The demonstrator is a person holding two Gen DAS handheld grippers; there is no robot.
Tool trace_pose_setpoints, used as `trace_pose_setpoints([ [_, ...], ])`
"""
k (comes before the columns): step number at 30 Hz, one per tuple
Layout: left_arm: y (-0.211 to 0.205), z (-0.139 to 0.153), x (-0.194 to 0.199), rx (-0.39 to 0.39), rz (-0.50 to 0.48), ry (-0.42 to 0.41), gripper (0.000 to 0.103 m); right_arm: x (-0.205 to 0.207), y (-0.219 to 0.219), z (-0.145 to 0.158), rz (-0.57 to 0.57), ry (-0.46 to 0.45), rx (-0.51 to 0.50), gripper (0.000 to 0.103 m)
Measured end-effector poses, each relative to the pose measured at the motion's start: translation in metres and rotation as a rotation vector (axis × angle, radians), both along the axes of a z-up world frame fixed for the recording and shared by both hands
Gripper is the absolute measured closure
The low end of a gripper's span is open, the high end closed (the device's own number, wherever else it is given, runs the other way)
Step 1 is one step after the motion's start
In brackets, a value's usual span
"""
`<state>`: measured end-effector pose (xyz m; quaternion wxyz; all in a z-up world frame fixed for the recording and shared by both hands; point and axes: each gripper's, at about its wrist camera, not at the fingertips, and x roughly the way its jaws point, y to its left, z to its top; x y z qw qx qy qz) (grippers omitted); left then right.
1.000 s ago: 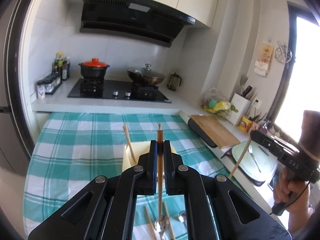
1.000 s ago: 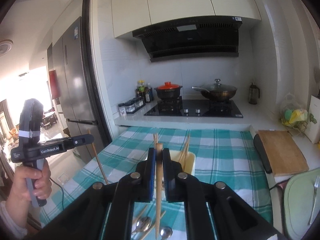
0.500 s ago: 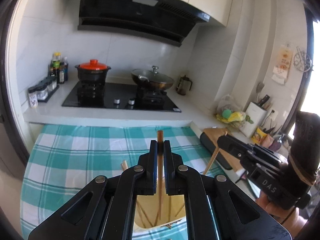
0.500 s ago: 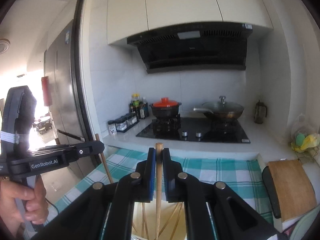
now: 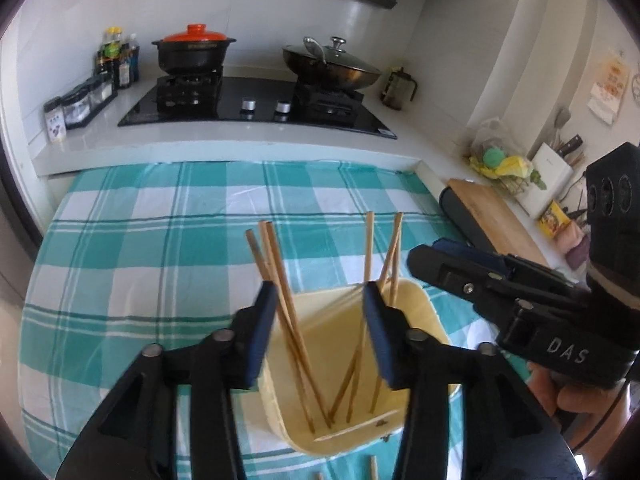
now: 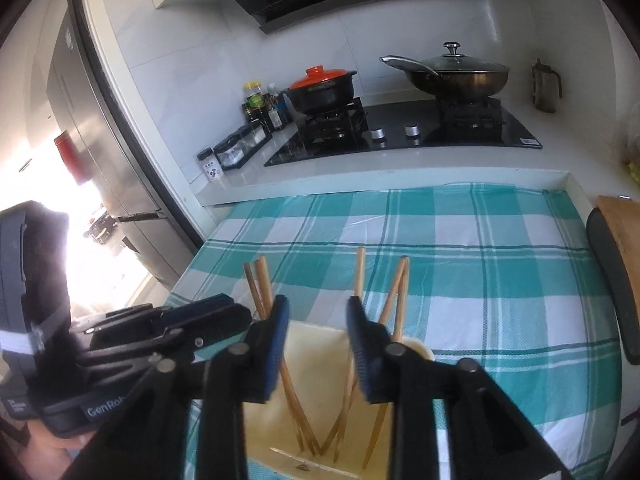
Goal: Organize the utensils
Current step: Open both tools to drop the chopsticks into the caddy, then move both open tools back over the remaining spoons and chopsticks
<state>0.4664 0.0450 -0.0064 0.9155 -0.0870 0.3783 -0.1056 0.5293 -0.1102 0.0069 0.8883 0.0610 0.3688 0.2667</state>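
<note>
I had released both chopsticks point(image 5: 280, 280) into the holder point(image 5: 420, 304); my left gripper point(image 5: 320, 332) and right gripper point(image 6: 316, 344) hung agape above it, so they leaned against its rim.

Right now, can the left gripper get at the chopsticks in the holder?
Probably yes. The left gripper is open right above the holder, and the chopsticks lean up between its fingers. The right gripper crowds in alongside.
</note>
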Motion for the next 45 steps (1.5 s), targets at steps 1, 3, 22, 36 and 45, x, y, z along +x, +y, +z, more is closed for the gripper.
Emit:
trace_pose_setpoints([
  [1, 0.001, 0.003, -0.009, 0.019, 0.004, -0.018, 0.039, -0.007, -0.002, 0.003, -0.002, -0.017, -0.008, 0.060],
  [3, 0.004, 0.007, -0.029, 0.052, -0.002, -0.035, 0.031, -0.023, -0.005, 0.009, -0.001, -0.050, -0.047, 0.060],
  [22, 0.010, -0.100, -0.246, 0.071, 0.100, 0.080, 0.016, -0.274, -0.081, -0.057, -0.263, -0.134, -0.426, 0.051],
  [36, -0.002, -0.125, -0.271, 0.112, 0.091, 0.099, 0.016, -0.298, -0.089, -0.115, -0.303, -0.034, -0.472, 0.051],
  [45, -0.007, -0.128, -0.272, 0.113, 0.084, 0.103, 0.016, -0.301, -0.092, -0.119, -0.313, -0.024, -0.477, 0.051],
])
